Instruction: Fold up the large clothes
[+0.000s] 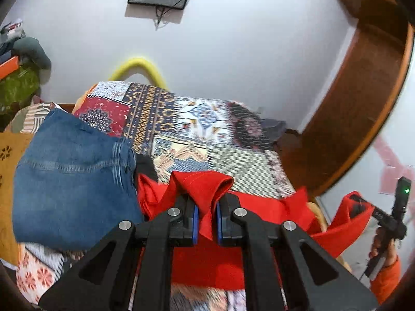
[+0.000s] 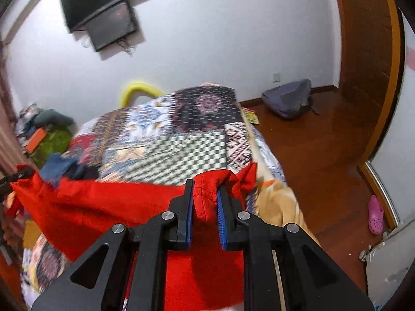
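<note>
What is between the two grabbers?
The red garment spans between them. The right gripper pinches one corner, the left gripper another. The right wrist view shows the cloth stretching across, above the quilt.

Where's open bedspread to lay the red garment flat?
Free: the patchwork bedspread ahead of both grippers, from the folded jeans across to the bed's floor-side edge. Crowded: the jeans side and the clutter beyond it. Left gripper and right gripper each pinch the red garment.
</note>
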Demonstrator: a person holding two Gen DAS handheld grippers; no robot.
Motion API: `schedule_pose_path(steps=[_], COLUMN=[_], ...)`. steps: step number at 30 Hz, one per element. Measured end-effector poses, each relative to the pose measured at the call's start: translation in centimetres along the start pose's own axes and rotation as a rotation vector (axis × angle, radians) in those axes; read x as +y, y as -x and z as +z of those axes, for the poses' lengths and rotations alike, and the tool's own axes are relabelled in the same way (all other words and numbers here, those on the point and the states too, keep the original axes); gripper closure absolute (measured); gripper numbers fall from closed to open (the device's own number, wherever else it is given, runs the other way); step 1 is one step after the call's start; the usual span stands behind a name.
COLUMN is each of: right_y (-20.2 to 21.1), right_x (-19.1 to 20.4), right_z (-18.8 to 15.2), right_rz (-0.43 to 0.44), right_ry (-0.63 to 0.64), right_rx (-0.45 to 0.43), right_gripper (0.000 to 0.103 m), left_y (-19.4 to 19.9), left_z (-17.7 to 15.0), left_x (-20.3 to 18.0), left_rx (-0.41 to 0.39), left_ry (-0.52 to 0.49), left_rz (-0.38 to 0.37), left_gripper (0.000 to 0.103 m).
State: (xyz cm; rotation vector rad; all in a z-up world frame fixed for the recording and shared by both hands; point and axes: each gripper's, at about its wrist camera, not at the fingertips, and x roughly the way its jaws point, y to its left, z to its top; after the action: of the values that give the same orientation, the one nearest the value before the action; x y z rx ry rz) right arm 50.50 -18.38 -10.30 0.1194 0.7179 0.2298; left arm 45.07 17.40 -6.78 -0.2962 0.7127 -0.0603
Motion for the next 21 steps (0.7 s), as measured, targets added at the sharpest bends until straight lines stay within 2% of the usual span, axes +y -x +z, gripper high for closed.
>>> schedule_pose_path(steps=[5,7,8,11,13,16,18,21], right_y=[-5.6,-6.1,-6.2,-5.9,-5.2,-4.9,-3.9,-3.2], right_x=[-0.6,-1.0,-1.2,-1.3,-0.5,1.1,2.6,4.4], right_z=[-0.1,-0.1,-0.3,0.0,0.2,0.0,-0.7,-1.9], right_rz=[-0.110,-0.117,-0.116,-0.091,-0.077,-0.050,-0.028,-0.021], right_ry=[-0.033,-0.060,-0.091,-0.130,-0.105,-0.042,0.022,0.102], right_rx=[0.070,0.079,0.077,0.072,0.078,0.096,0.116,0.136], right_gripper=[0.085,0.081,0.081,0.080,0.080,0.070,0.053,0.052], left_y=[-7.1,-9.1,-9.5,-9.4,-8.8,-8.0,-7.6,-7.1], left_z=[0.0,-0.4,-0.8,-1.5,-1.7,-2.0,-2.8,-4.1], left_x=[1.5,2.0,1.9,1.3,0.7,-0.5,-1.5,-2.7], left_rx=[0.109,0.156,0.159,0.148,0.131,0.119,0.130,0.156], left_ry=[0.000,-0.012,-0.023,-0.061,-0.084,-0.133,-0.169,-0.215], left_rz=[0.115,0.156,0.172,0.164,0.165,0.170,0.156,0.152], left_gripper=[0.092,0.077,0.074,0.058,0.050,0.045,0.043,0.042])
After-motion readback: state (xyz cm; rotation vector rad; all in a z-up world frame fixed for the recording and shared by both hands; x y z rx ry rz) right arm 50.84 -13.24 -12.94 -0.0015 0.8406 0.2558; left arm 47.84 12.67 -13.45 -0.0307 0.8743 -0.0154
